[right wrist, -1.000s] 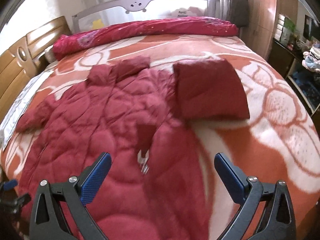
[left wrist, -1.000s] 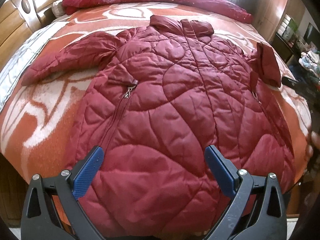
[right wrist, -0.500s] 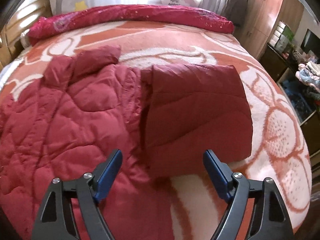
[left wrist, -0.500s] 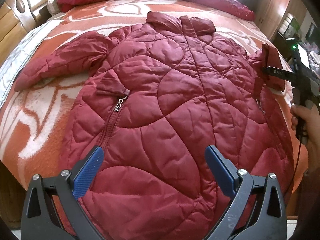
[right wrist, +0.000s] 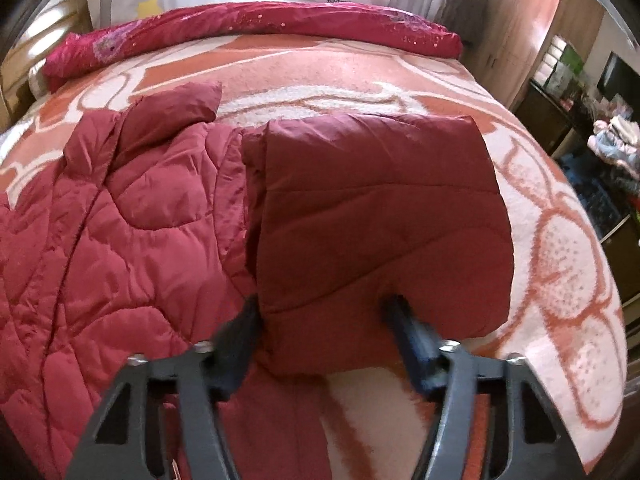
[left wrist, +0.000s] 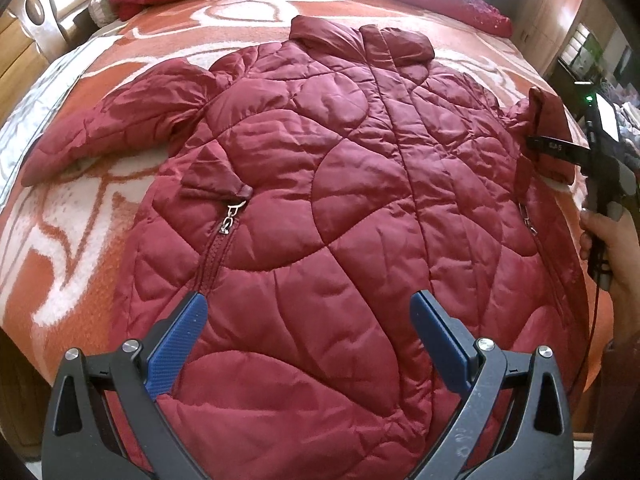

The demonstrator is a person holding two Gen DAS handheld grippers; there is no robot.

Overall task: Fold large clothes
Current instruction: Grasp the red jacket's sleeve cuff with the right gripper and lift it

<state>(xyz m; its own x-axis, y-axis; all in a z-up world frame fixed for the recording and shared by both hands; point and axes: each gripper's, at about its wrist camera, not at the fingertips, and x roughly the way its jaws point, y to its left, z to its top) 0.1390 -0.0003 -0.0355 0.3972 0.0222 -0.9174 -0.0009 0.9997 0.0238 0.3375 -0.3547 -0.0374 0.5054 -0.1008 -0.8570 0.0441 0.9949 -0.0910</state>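
Sleeve (right wrist: 380, 216) runs straight ahead of my right gripper (right wrist: 324, 316), jaws just closing onto its end; left gripper (left wrist: 308, 344) hangs released.

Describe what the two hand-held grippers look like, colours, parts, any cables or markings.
The left hand-held gripper has dark grey triangular arms with silver bolts and ribbed blue pads on its fingers. The right hand-held gripper is built the same way. Seen from the left wrist camera, its body carries a green light, white lettering on a black bar and a thin black cable beside the person's hand.
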